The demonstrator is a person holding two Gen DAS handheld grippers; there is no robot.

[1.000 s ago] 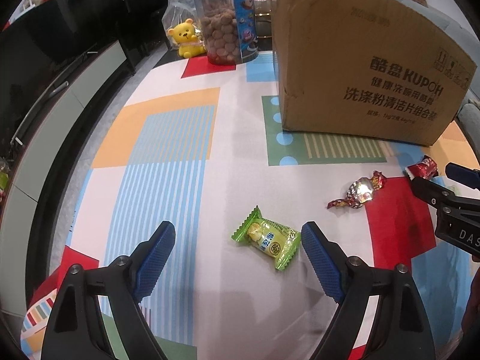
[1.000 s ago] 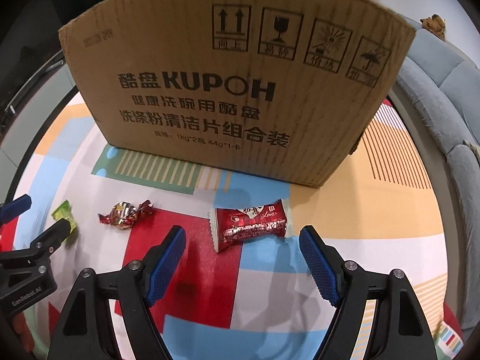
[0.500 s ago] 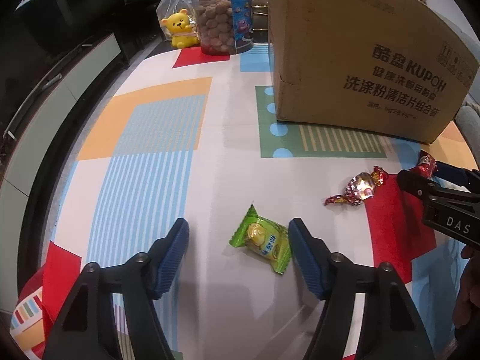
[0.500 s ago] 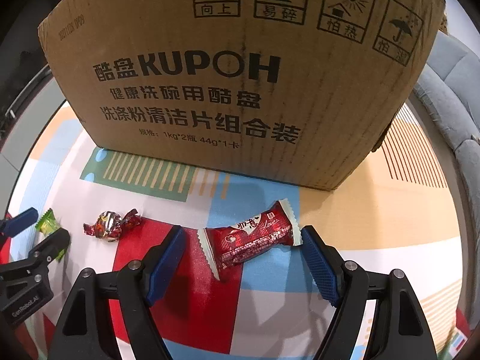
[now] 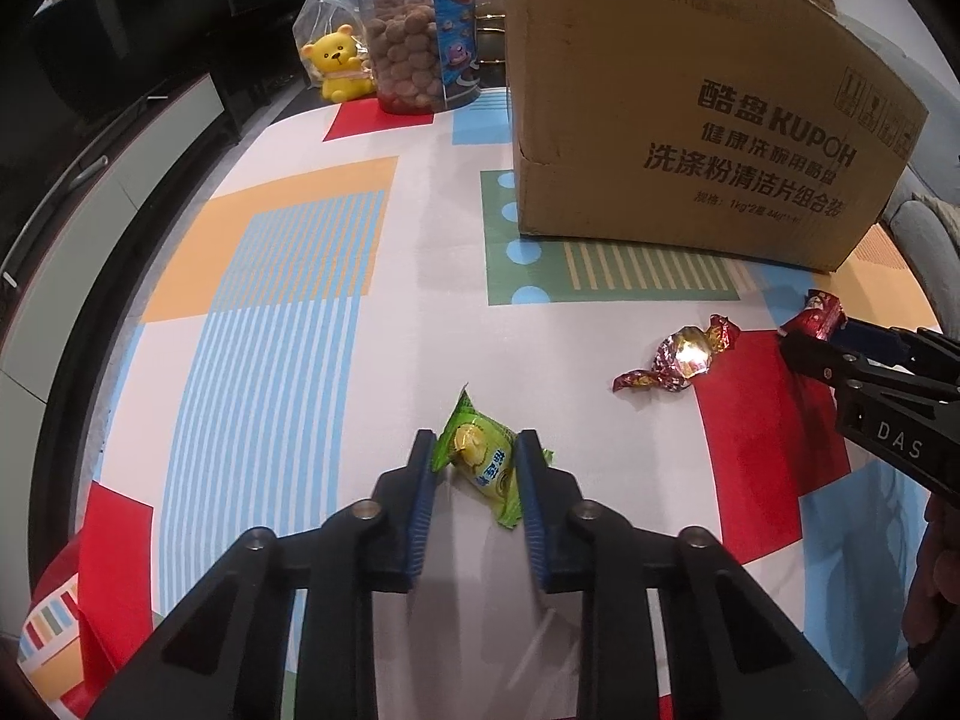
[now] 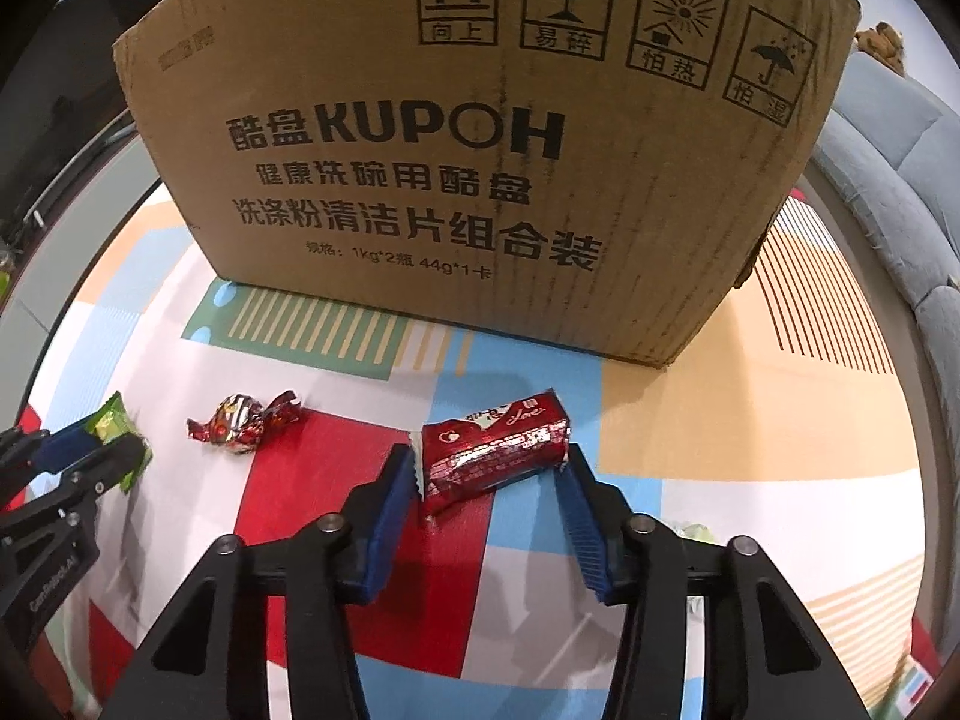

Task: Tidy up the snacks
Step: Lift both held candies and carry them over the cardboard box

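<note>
A green-wrapped candy (image 5: 483, 462) lies on the colourful patterned cloth (image 5: 300, 300) between the blue pads of my left gripper (image 5: 473, 444). Its jaws are closing and both pads touch the wrapper. A red snack bar (image 6: 495, 450) sits between the pads of my right gripper (image 6: 487, 465), whose jaws are also closing, pads against the bar's crimped ends. A foil-wrapped red and gold candy (image 5: 684, 354) lies loose between the two grippers. A large open cardboard box (image 6: 480, 150) stands just behind the snacks. In the right wrist view, the left gripper (image 6: 90, 450) appears at the left edge.
At the far end stand a clear tub of round brown snacks (image 5: 405, 66), a yellow bear figure (image 5: 339, 69) and a plastic bag (image 5: 324, 6). A dark low cabinet (image 5: 120, 138) runs along the left. A grey sofa (image 6: 888, 180) lies to the right.
Both grippers' jaws have narrowed from wide open onto their snacks: the left around the green candy, the right around the red bar. The foil candy has not moved.
</note>
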